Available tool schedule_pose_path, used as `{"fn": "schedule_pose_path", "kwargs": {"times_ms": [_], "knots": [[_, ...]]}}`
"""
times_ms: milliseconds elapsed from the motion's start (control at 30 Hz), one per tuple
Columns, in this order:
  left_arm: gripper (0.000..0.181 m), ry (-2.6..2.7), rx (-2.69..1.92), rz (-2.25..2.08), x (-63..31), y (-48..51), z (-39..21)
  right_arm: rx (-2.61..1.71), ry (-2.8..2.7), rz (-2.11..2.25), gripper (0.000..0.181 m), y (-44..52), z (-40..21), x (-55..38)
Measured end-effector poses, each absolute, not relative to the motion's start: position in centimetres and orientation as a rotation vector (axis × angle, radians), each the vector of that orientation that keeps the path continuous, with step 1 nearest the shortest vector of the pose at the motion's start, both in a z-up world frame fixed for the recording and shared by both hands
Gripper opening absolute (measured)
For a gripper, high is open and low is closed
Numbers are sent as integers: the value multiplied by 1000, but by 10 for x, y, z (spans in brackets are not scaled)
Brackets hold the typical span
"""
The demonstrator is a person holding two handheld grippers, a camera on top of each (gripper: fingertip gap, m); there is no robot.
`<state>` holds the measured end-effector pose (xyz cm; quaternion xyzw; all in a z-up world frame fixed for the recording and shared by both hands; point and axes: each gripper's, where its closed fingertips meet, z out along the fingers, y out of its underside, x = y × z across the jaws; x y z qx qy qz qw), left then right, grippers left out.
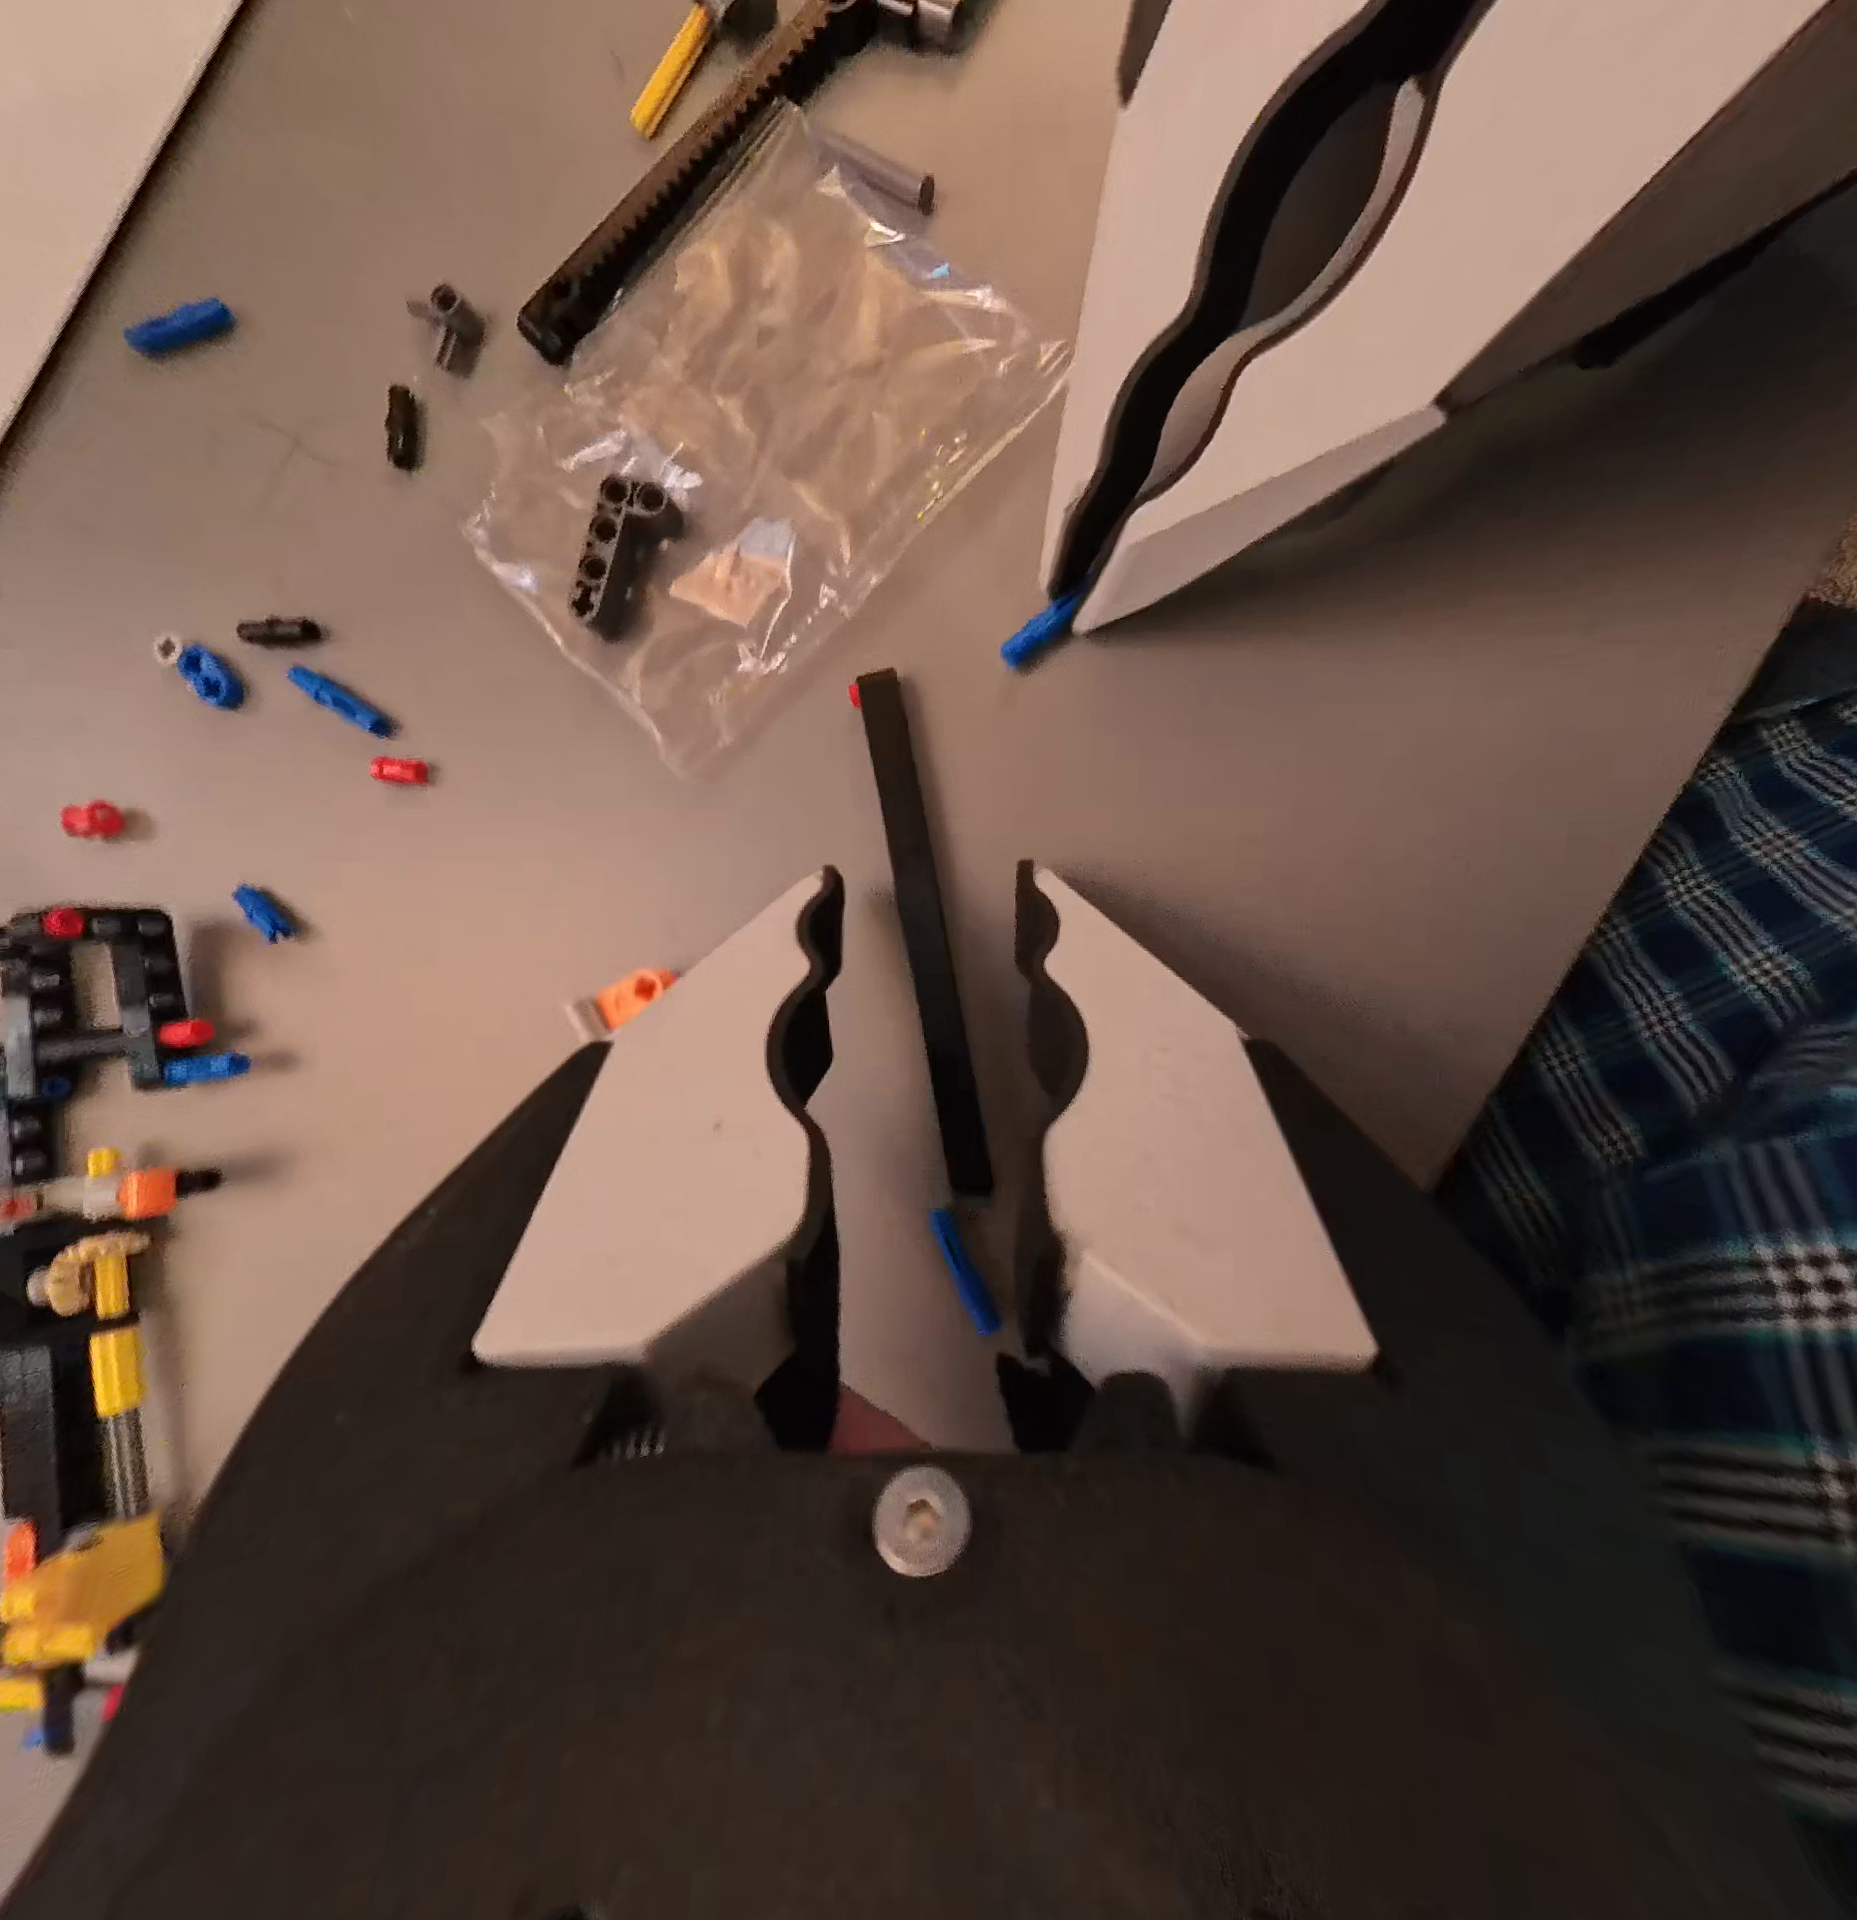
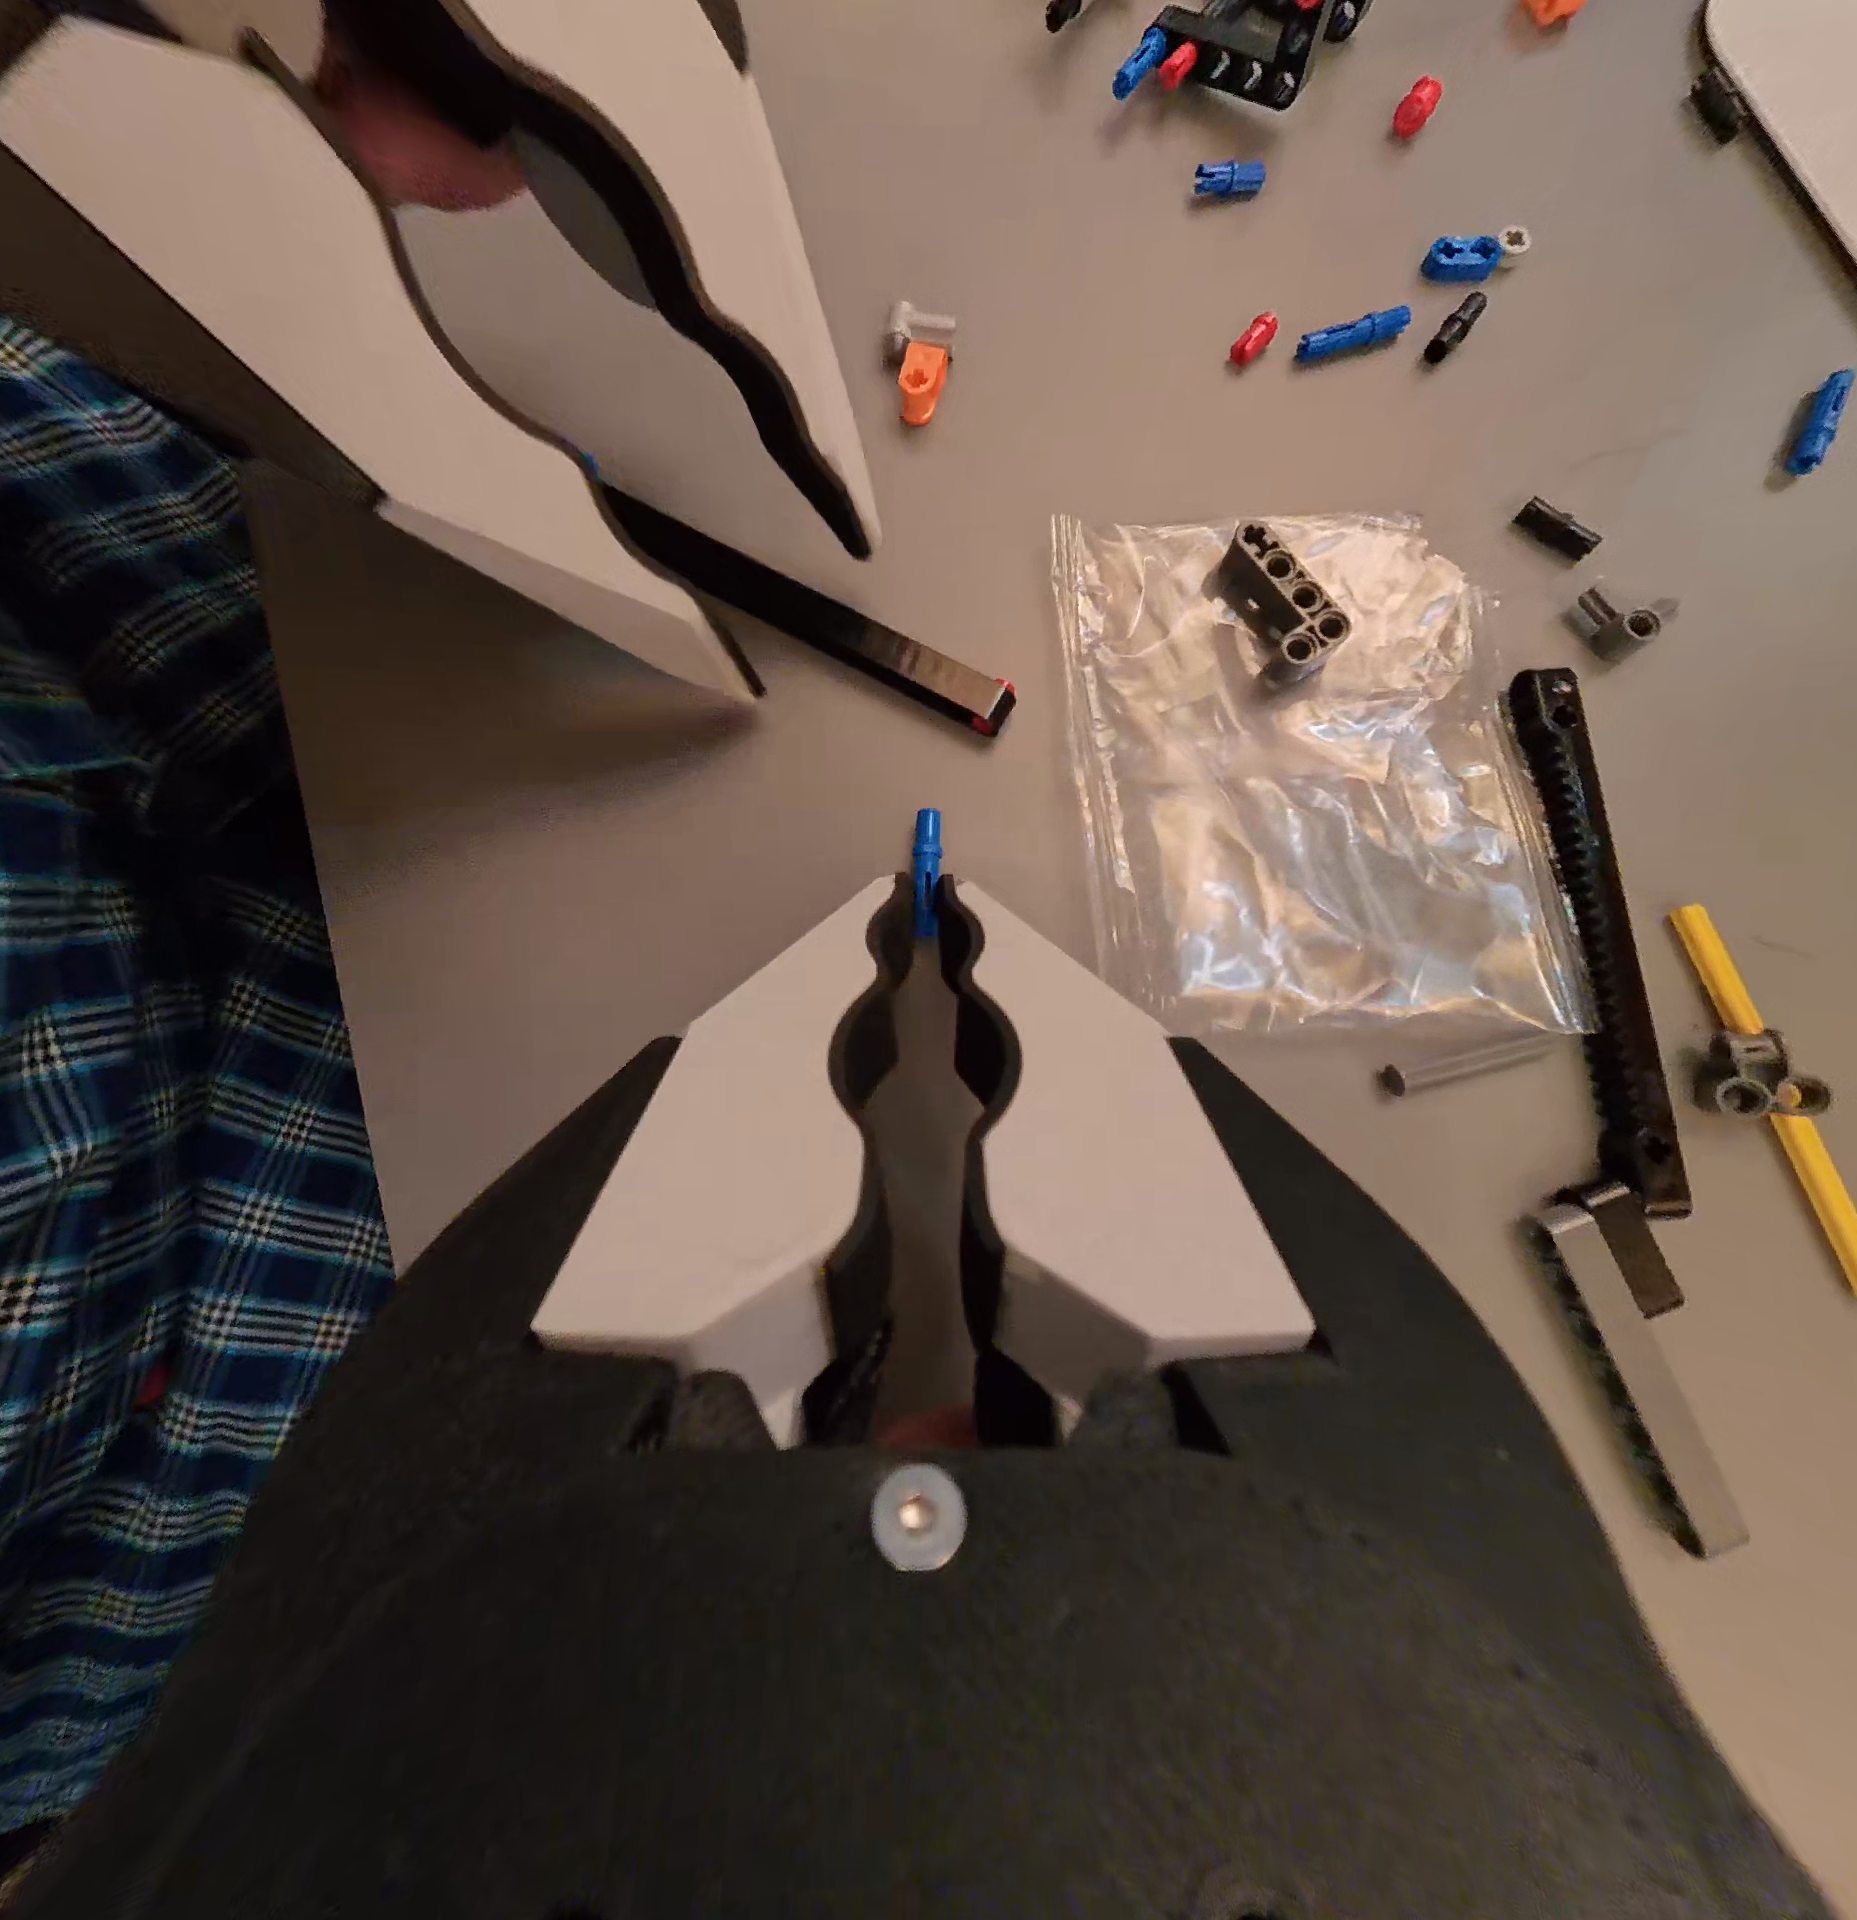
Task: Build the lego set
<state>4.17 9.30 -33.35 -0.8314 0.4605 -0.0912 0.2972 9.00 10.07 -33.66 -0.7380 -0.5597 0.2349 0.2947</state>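
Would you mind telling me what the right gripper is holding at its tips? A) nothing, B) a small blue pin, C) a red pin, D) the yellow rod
B: in the right wrist view the right gripper is pinched shut on a small blue pin that sticks out past its tips, while the yellow rod lies on the table.

A plain grey-beige desk [image 1: 1267,790] is filling both wrist views under warm, dim indoor light, with soft shadows lying on its matte surface. In the left wrist view a pale strip [image 1: 82,177] is running along the desk's edge at 10 o'clock, and a patch of speckled carpet [image 1: 1854,561] is showing at 3 o'clock. In the right wrist view a pale, rounded-cornered surface [image 2: 1817,135] is sitting at 1 o'clock
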Motion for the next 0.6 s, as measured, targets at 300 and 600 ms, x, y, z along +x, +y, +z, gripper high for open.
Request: {"fn": "schedule_pose_path", "kwargs": {"times_ms": [300, 600], "knots": [[6, 1289, -2210, -257, 55, 102, -340, -1982, -1479, 626, 2, 105, -338, 78], [5, 1174, -2270, -297, 57, 104, -340, -1989, -1434, 611, 1, 111, -338, 76]]}}
